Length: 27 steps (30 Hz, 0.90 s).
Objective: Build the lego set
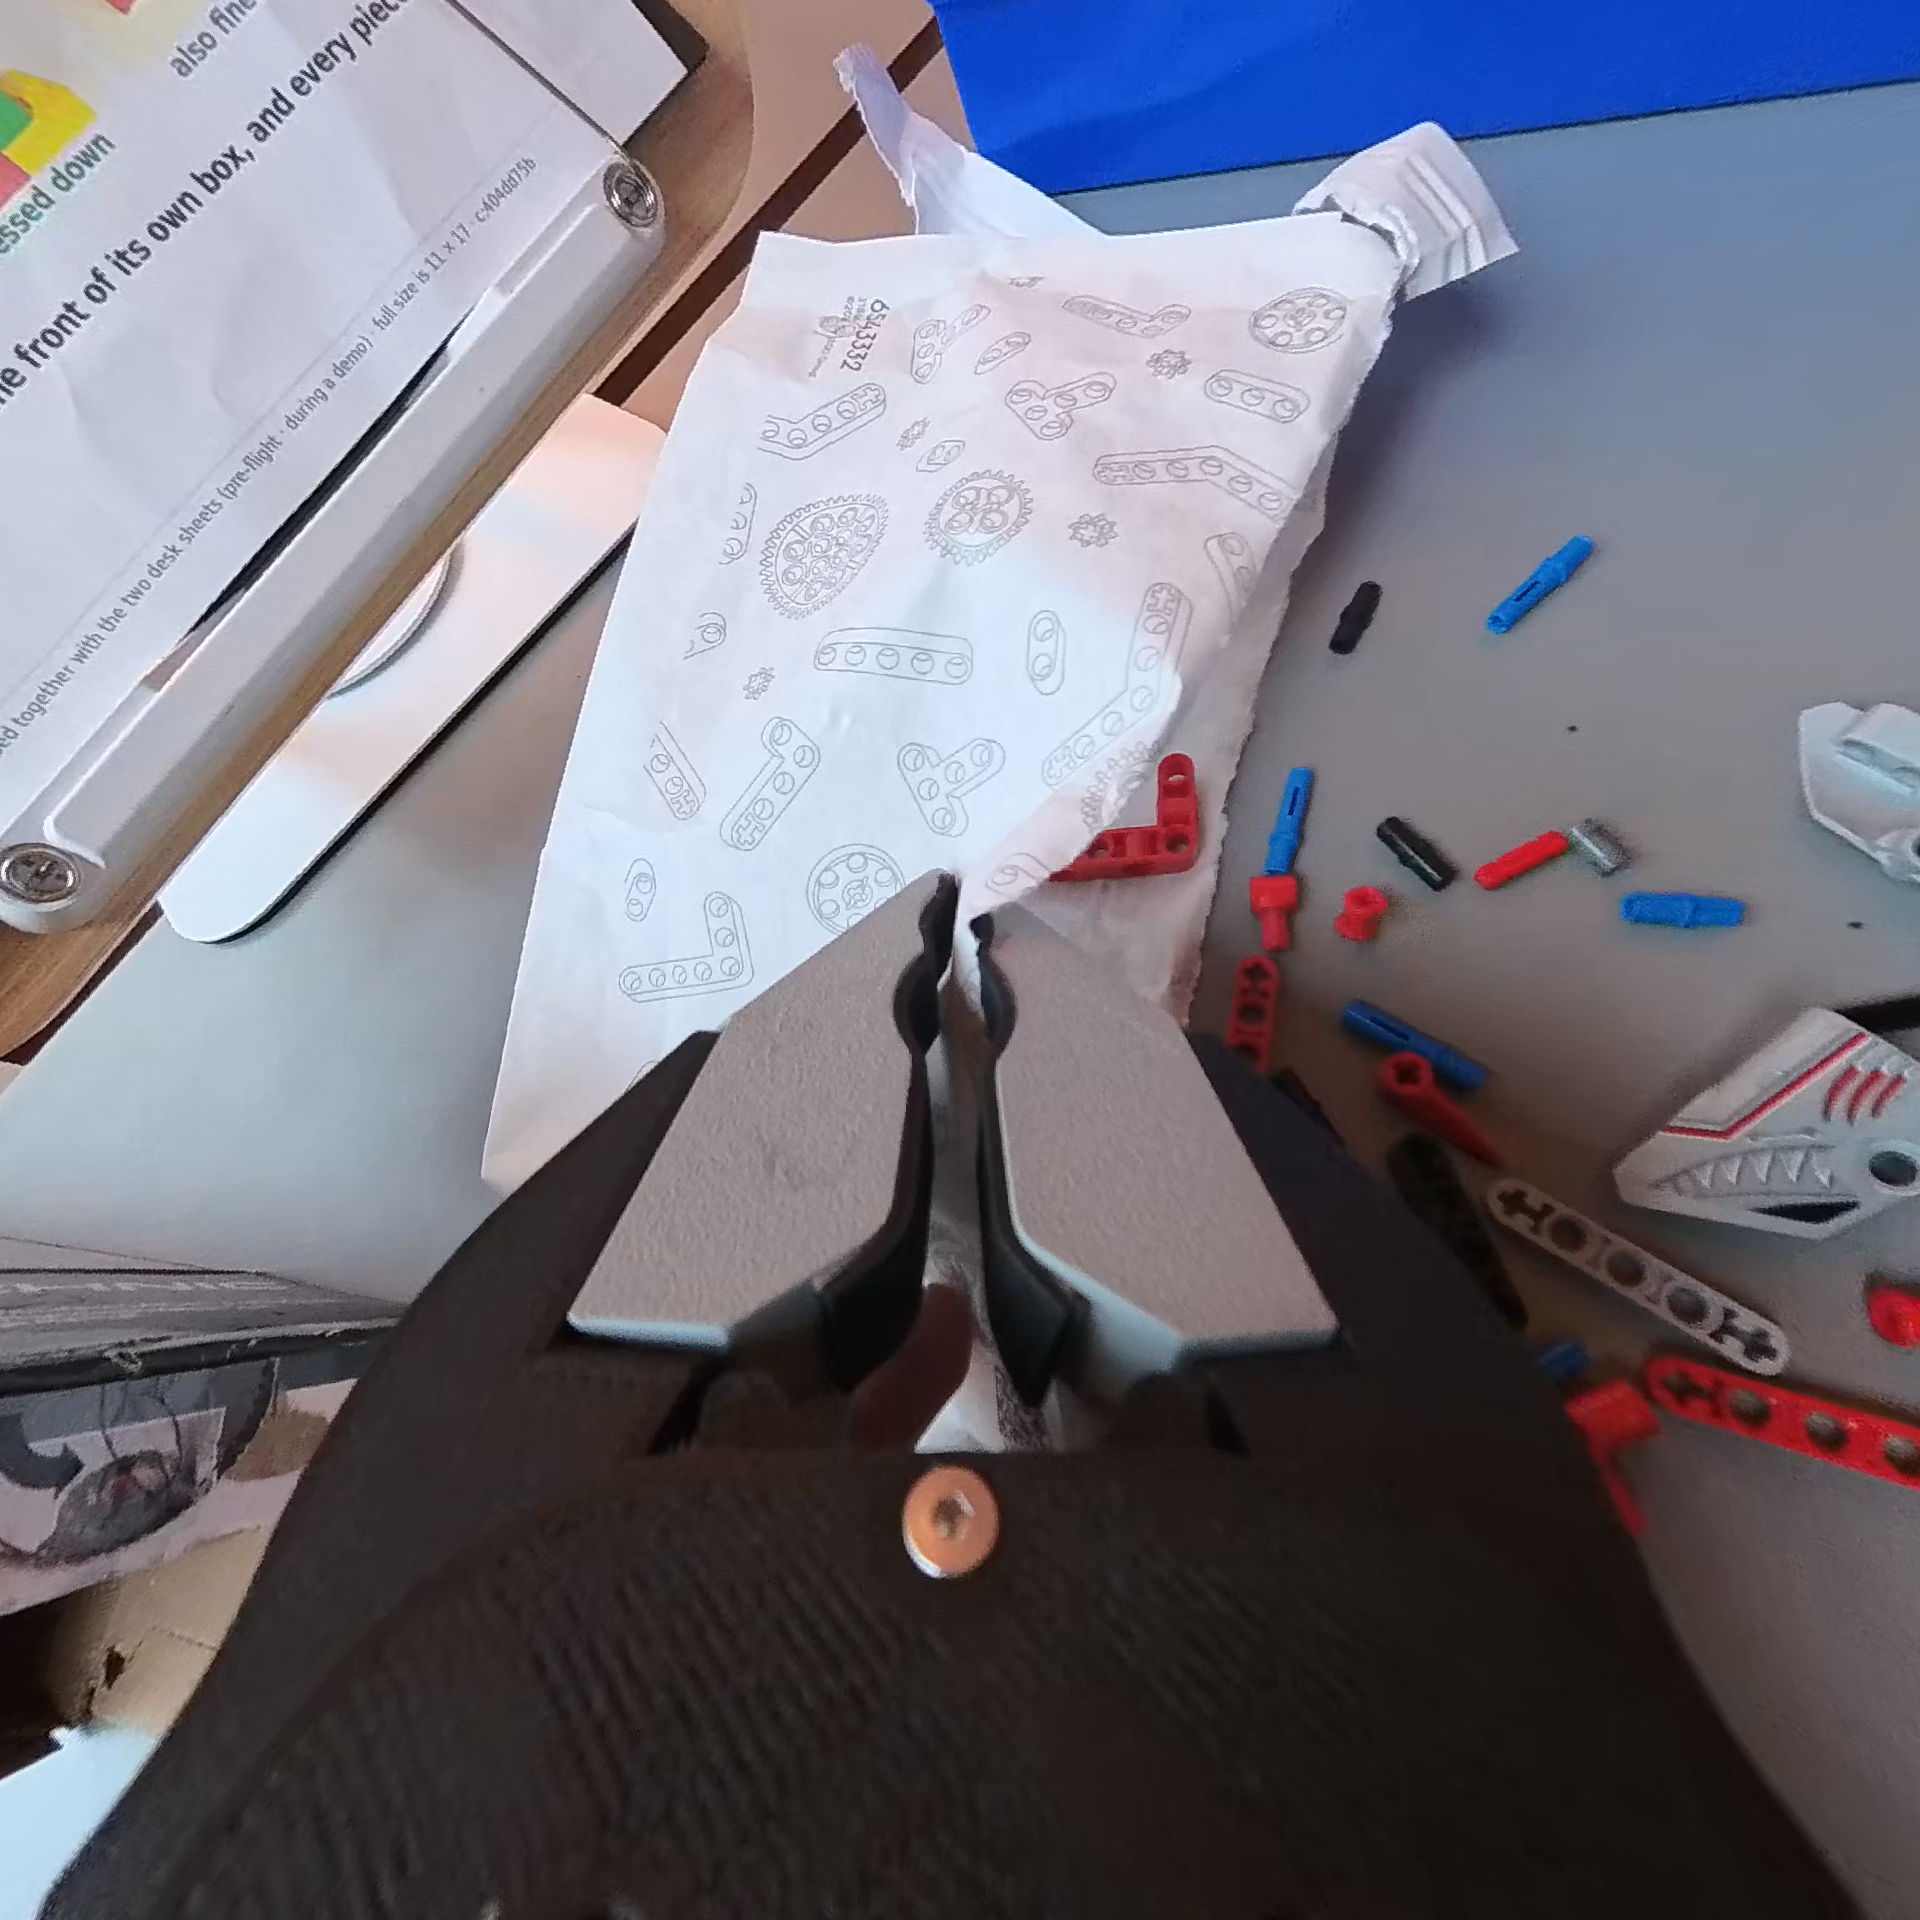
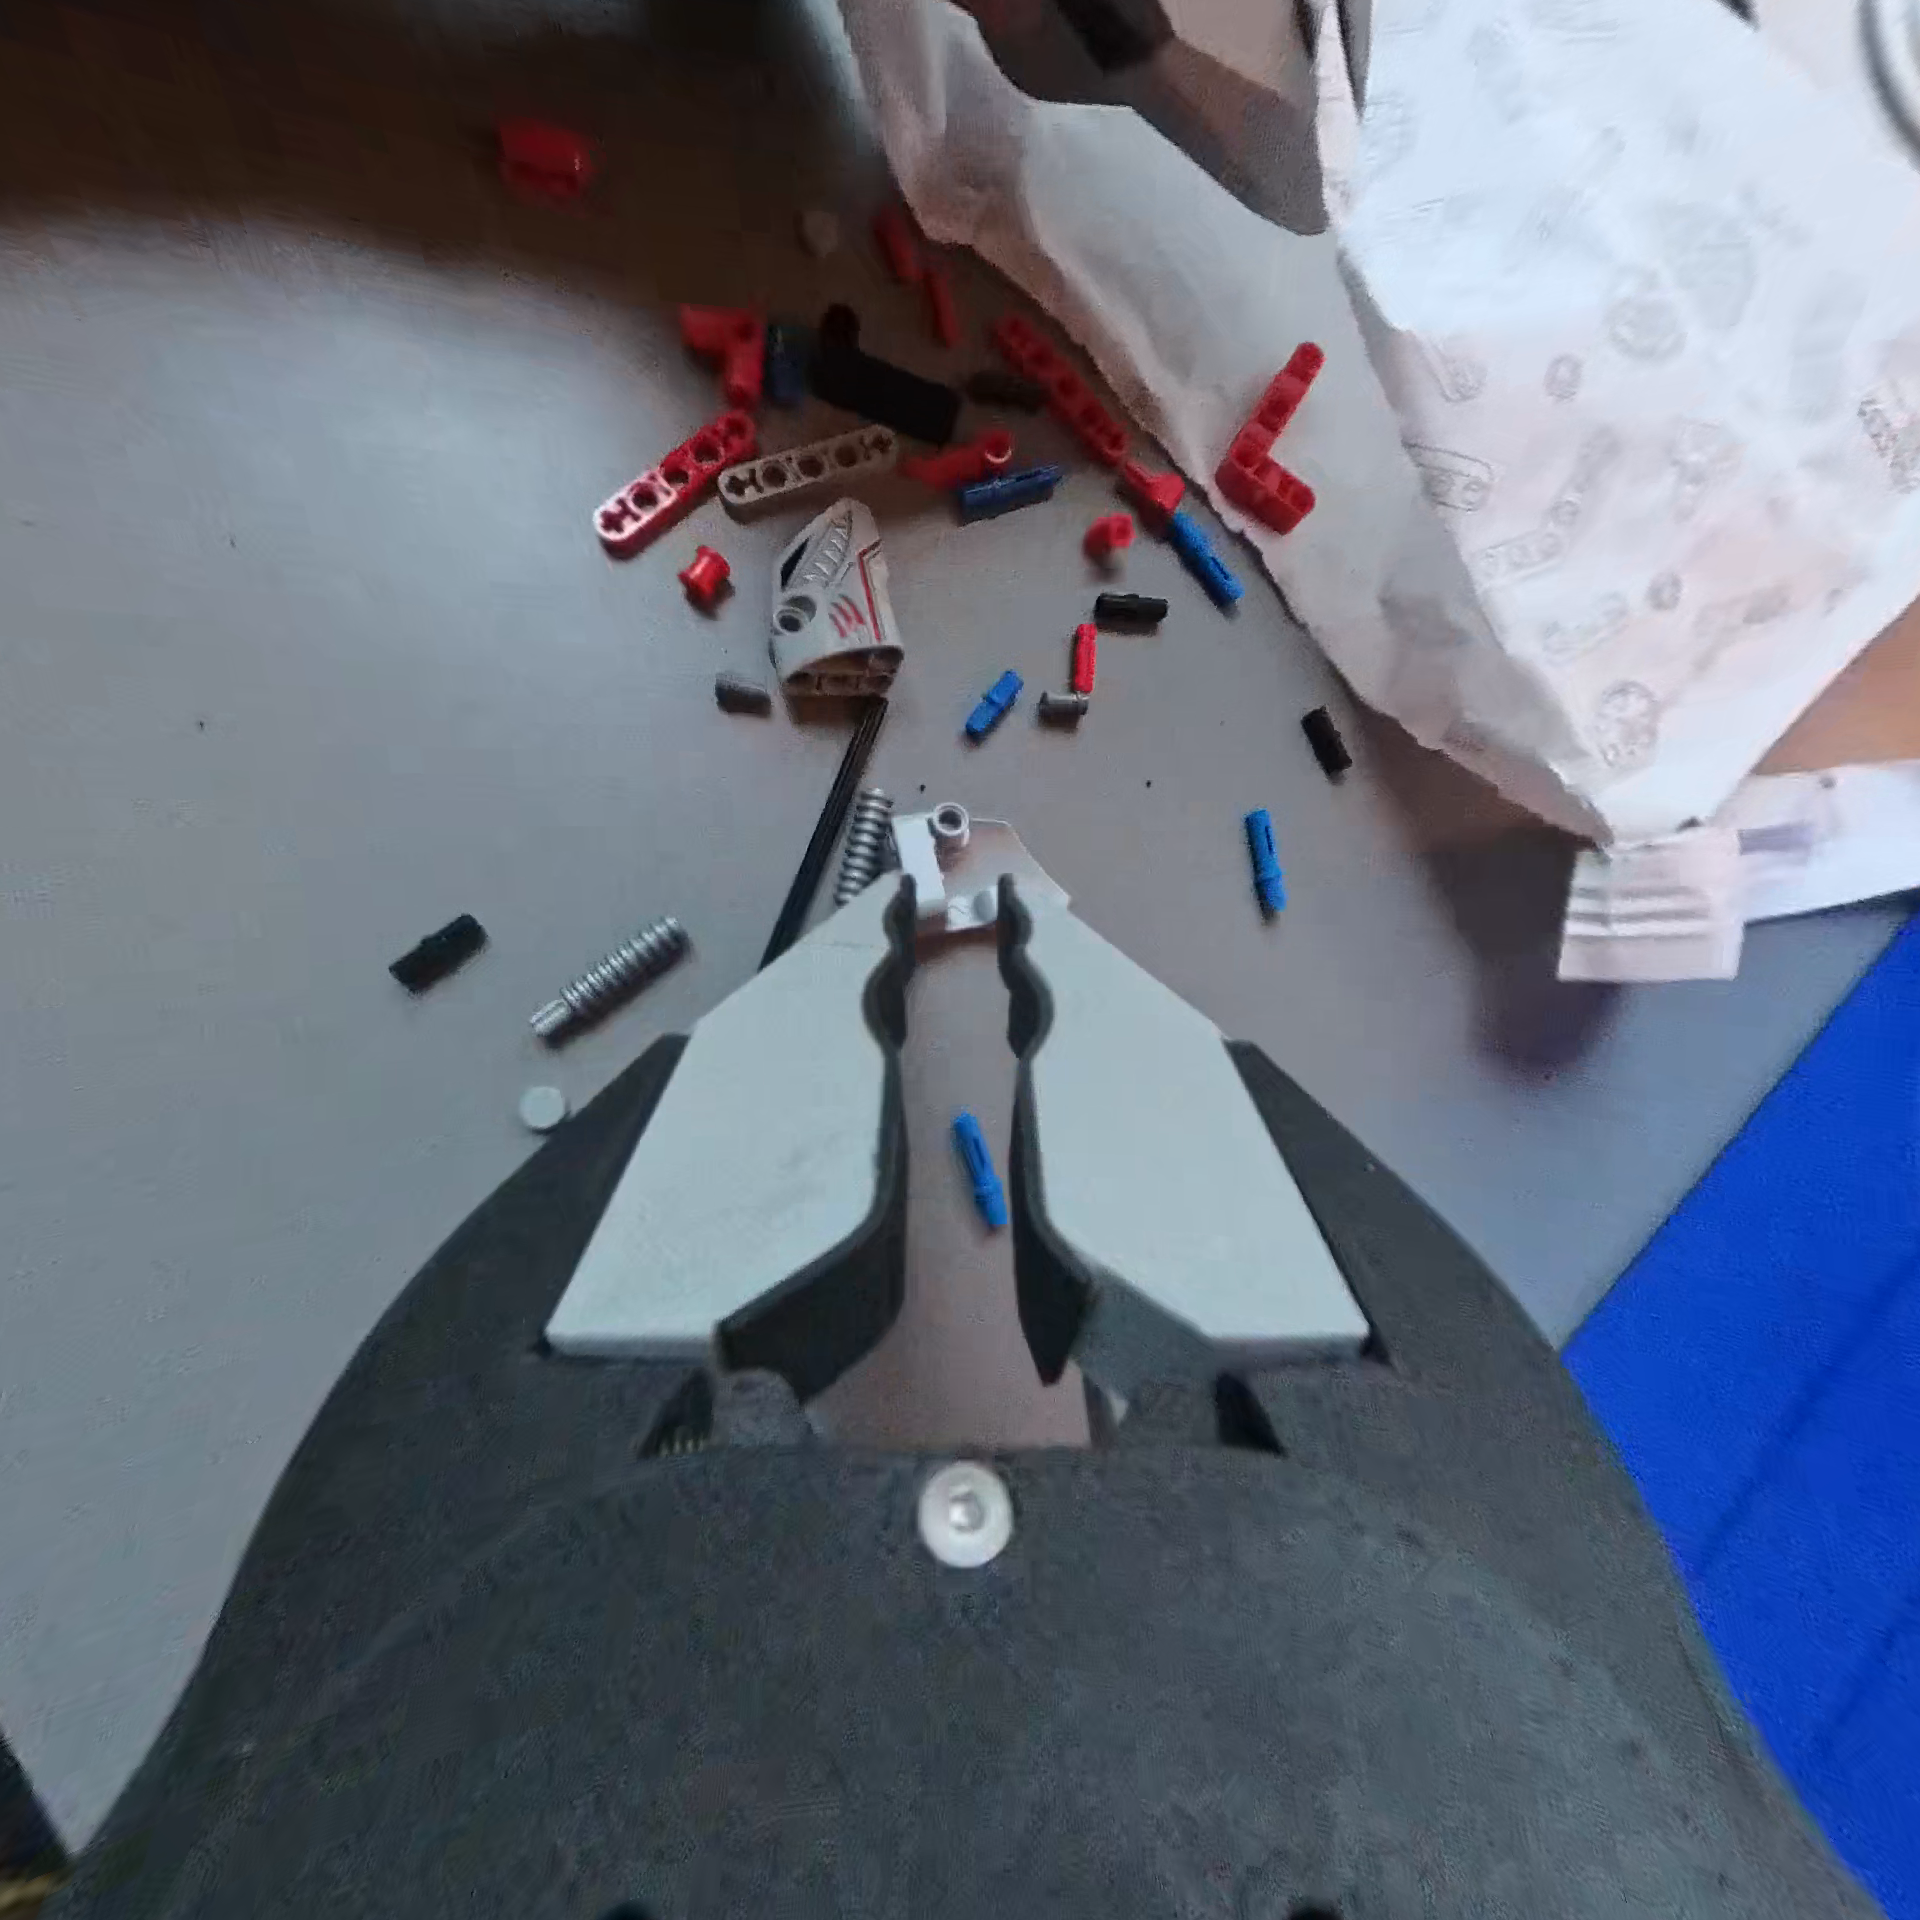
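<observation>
The lego pieces (image 2: 883,488) lie loose on the grey worktop (image 2: 260,623), spilled in a scatter of red beams, blue and black pins, two metal springs and a grey shark-faced panel (image 2: 831,603). In the right wrist view the scatter fans from 10 to 1 o'clock ahead of the right tool (image 2: 954,902). Its jaws stand a little apart, their tips on either side of a small pale grey piece (image 2: 940,862) that lies at 12 o'clock; whether the tips press it cannot be told. One blue pin (image 2: 979,1169) lies on the worktop below the gap between the jaws.

The left tool (image 1: 964,914) is pinched nearly closed on the torn edge of the white paper bag (image 1: 987,540), which runs up toward 12 o'clock in its view. A red corner beam (image 1: 1143,831) sits on the bag's lower flap at about 1 o'clock, just beside the tips.

Judging from this, the bag is the main risk: pulled away carelessly, it could drag or flick the red corner beam and the nearby pins, and round pins roll easily toward the worktop's edge. A piece may also hide in the bag's folds and go out with it. On the right side, the pale piece is small and oddly shaped, so a pinch off its middle may squirt it sideways into the springs.
</observation>
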Available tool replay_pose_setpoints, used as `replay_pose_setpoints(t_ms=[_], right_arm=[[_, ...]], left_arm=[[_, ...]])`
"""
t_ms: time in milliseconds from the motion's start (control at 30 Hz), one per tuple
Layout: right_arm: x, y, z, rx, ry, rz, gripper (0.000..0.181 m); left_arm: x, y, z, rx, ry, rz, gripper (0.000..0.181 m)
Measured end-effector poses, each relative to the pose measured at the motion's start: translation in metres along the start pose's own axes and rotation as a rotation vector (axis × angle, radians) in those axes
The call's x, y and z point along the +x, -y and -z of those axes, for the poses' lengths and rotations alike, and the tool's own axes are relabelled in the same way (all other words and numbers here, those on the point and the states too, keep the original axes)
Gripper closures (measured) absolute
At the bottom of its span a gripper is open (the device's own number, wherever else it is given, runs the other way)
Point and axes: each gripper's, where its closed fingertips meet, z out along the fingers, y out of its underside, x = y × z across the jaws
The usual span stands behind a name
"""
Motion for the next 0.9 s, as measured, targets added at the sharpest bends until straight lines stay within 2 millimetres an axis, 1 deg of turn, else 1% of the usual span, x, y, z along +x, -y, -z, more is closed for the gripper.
replay_pose_setpoints(t_ms=[67,100,167,267,333,400,467,533,600,667,700,767,833,867,900], right_arm=[[-0.004,-0.001,-0.005,-0.046,0.057,0.046,0.164],[-0.007,-0.004,-0.009,-0.071,0.075,0.061,0.166],[-0.004,-0.010,-0.015,-0.111,0.063,0.060,0.174],[-0.003,-0.014,-0.007,-0.083,0.055,0.001,0.176],[0.000,-0.018,0.009,-0.027,0.022,-0.020,0.176],[0.000,-0.025,0.033,0.042,0.005,-0.040,0.176],[-0.010,-0.032,0.059,0.143,0.057,-0.050,0.177],[-0.024,-0.047,0.075,0.201,0.137,-0.047,0.176],[-0.035,-0.069,0.076,0.175,0.191,-0.046,0.177],[-0.037,-0.085,0.070,0.143,0.175,-0.010,0.176],[-0.037,-0.089,0.068,0.133,0.155,0.016,0.176],[-0.037,-0.090,0.069,0.135,0.128,0.063,0.174],[-0.035,-0.093,0.070,0.110,0.100,0.084,0.168],[-0.031,-0.093,0.071,0.097,0.072,0.073,0.160],[-0.029,-0.093,0.072,0.087,0.052,0.049,0.157]], left_arm=[[0.000,0.000,0.000,-0.001,0.001,-0.004,0.181],[0.000,0.001,0.001,0.000,0.001,-0.004,0.181],[-0.001,0.002,0.002,0.004,0.003,-0.003,0.181],[-0.001,0.000,0.001,0.000,0.002,-0.001,0.181],[-0.001,-0.001,0.000,-0.005,0.002,-0.004,0.181],[-0.001,-0.001,0.000,-0.005,0.003,-0.005,0.181],[0.000,-0.001,0.000,-0.004,0.002,-0.003,0.181],[0.000,-0.001,0.000,-0.006,0.003,-0.007,0.181],[0.000,0.000,0.000,-0.006,0.004,-0.011,0.181],[0.000,0.000,0.000,-0.007,0.008,-0.017,0.181],[0.000,0.000,0.000,-0.007,0.009,-0.018,0.181],[0.001,-0.001,-0.001,-0.012,0.009,-0.022,0.181],[0.001,-0.002,-0.002,-0.016,0.010,-0.026,0.181],[0.002,-0.002,-0.002,-0.017,0.011,-0.026,0.181],[0.002,-0.003,-0.002,-0.018,0.011,-0.026,0.181]])
